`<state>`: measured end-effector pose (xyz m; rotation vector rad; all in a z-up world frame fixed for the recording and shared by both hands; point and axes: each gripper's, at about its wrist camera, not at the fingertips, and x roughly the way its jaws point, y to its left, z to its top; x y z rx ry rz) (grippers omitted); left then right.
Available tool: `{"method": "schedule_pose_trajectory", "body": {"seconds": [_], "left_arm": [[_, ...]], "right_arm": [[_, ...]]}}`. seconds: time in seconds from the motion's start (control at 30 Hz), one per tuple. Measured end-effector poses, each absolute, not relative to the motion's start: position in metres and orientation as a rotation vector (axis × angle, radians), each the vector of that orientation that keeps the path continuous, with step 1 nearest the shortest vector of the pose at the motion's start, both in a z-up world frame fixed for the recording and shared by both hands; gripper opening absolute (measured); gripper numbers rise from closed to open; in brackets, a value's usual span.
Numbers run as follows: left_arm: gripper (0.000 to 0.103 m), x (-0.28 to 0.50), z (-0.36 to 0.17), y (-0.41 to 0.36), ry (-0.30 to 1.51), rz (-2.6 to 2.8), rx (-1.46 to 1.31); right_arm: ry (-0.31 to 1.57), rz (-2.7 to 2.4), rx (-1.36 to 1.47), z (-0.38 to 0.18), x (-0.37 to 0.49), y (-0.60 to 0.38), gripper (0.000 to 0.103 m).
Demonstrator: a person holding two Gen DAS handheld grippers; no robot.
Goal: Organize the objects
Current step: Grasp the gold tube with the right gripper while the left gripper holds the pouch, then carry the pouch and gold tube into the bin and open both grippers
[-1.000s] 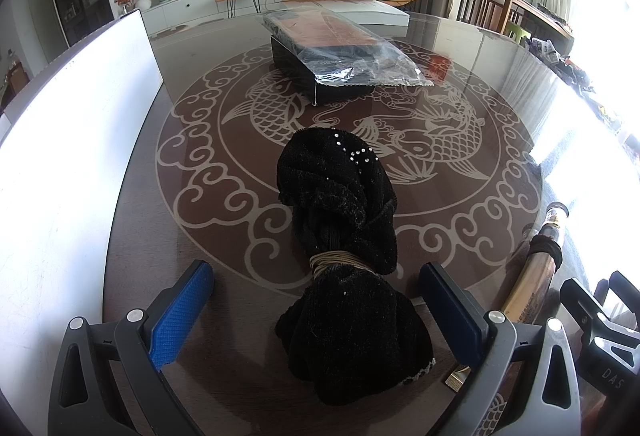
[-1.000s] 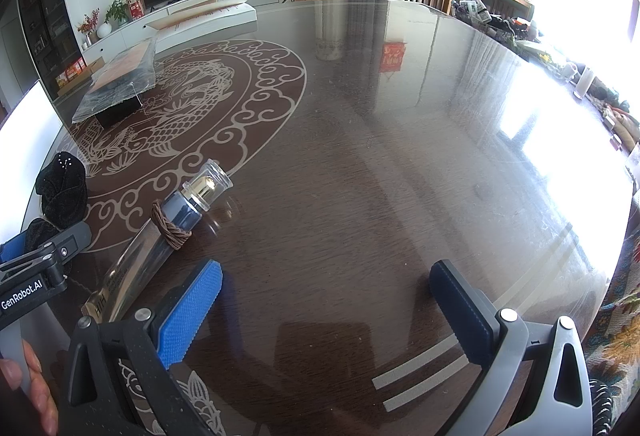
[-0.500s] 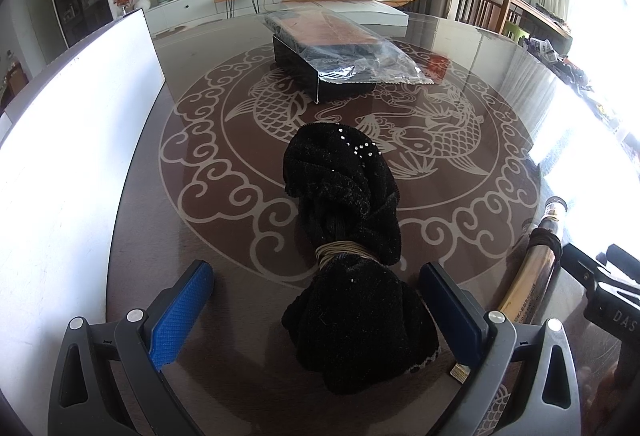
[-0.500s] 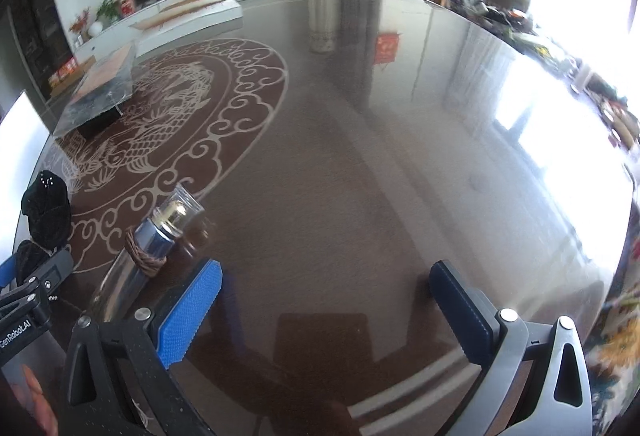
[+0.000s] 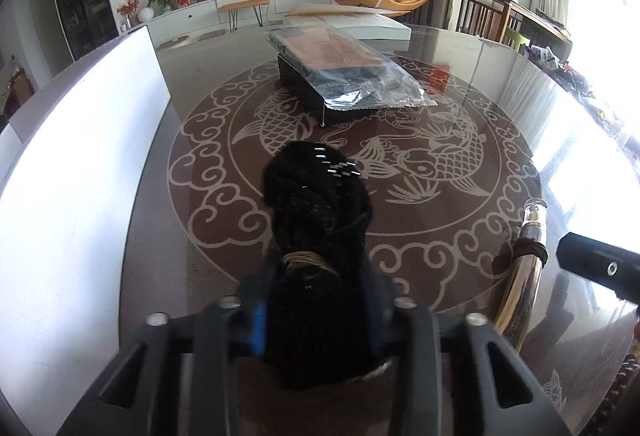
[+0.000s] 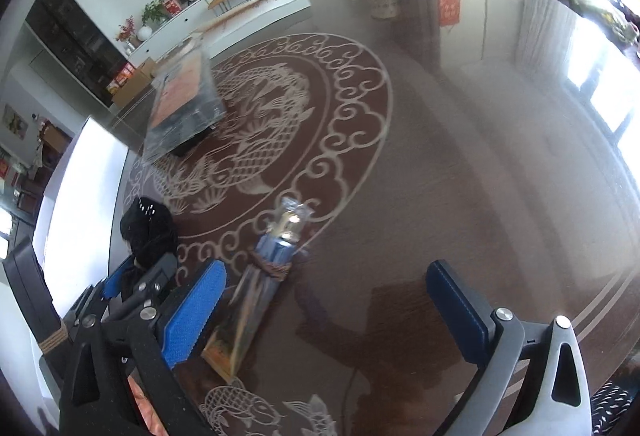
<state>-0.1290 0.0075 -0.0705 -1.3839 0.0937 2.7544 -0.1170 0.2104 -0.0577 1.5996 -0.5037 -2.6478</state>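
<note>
A black knitted bundle (image 5: 318,204) tied with a tan band lies on the round glass-topped table (image 5: 460,244). My left gripper (image 5: 318,310) is shut on its near half, just below the band. The bundle also shows in the right wrist view (image 6: 148,232), with the left gripper (image 6: 132,284) around it. A shiny bottle (image 5: 524,268) with a clear cap and a brown band lies to the right. In the right wrist view the bottle (image 6: 264,276) lies just beside the left finger of my right gripper (image 6: 324,312), which is open and empty.
A black box under a clear plastic bag (image 5: 344,76) stands at the table's middle far side, also in the right wrist view (image 6: 184,104). A white board (image 5: 72,172) borders the table's left edge. Chairs and clutter stand beyond the right rim.
My left gripper has shut on the near half of the black bundle. My right gripper has tilted and shifted left, toward the bottle.
</note>
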Motion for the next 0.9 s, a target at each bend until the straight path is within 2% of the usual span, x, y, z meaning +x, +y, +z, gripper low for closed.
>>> {"method": "schedule_pose_trajectory", "body": {"seconds": [0.07,0.1,0.17,0.23,0.27,0.43,0.63,0.9], "left_arm": [[0.03,-0.125,-0.064,0.0,0.06,2.788,-1.355],[0.03,-0.122,-0.06,-0.004,0.041,2.81,-1.336],[0.03,-0.115,-0.052,-0.013,-0.011,2.838,-1.3],[0.03,-0.107,-0.045,-0.02,-0.066,2.843,-1.273],[0.03,-0.103,-0.042,-0.023,-0.092,2.841,-1.26],[0.03,-0.078,-0.018,-0.023,-0.133,2.824,-1.168],[0.03,-0.048,0.018,-0.021,-0.119,2.803,-1.047],[0.03,-0.008,0.07,-0.057,-0.138,2.834,-0.922]], "right_arm": [[-0.427,-2.633,1.61,-0.064,-0.12,0.182,0.083],[-0.386,-2.616,1.627,-0.068,-0.124,0.169,0.071],[-0.202,-2.656,1.632,-0.072,-0.126,0.145,0.06],[-0.155,-2.668,1.607,-0.073,-0.121,0.136,0.031],[-0.186,-2.666,1.603,-0.073,-0.119,0.139,0.027],[-0.303,-2.638,1.55,-0.069,-0.103,0.161,0.025],[-0.381,-2.653,1.413,-0.039,-0.08,0.174,0.025],[-0.365,-2.646,1.211,0.027,-0.056,0.151,0.025]]}}
